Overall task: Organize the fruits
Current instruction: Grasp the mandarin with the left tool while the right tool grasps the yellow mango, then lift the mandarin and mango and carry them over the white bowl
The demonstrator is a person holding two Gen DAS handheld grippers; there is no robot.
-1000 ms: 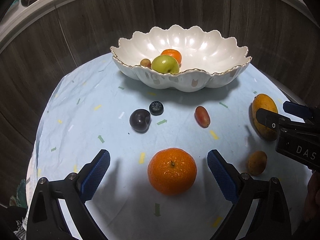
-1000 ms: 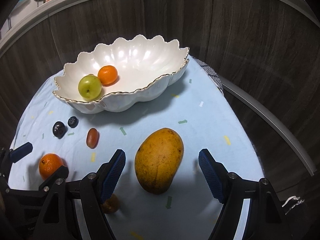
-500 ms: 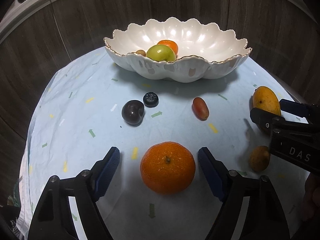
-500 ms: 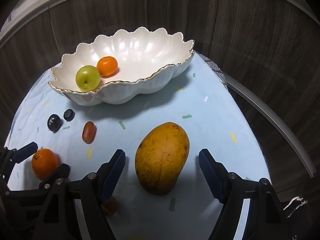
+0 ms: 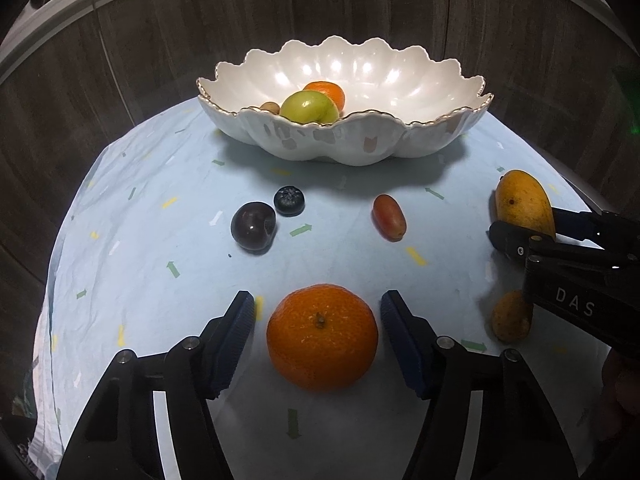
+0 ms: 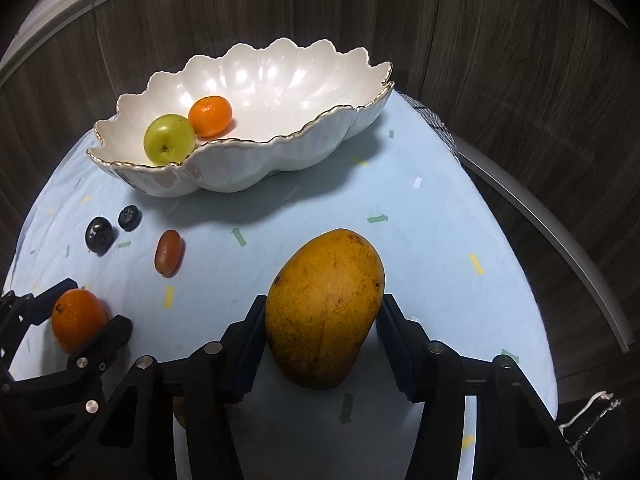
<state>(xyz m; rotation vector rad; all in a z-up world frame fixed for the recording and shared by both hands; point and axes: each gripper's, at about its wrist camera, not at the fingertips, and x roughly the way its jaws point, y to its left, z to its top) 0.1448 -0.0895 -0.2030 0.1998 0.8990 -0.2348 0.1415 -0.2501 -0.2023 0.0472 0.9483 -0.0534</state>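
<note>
The mango [image 6: 325, 312] lies on the tabletop [image 6: 440, 264] between the right tool's [image 6: 322, 344] fingers, which have just been closing and now press its flanks. The orange [image 5: 322, 336] sits between the left tool's [image 5: 318, 340] fingers, also just closing, yet a gap remains on each side, so they stand apart. Finish both squeezes evenly at the widest part, then lift straight up. The bowl [image 5: 400, 136] ahead of both tools has room beside the fruit already in it.
</note>
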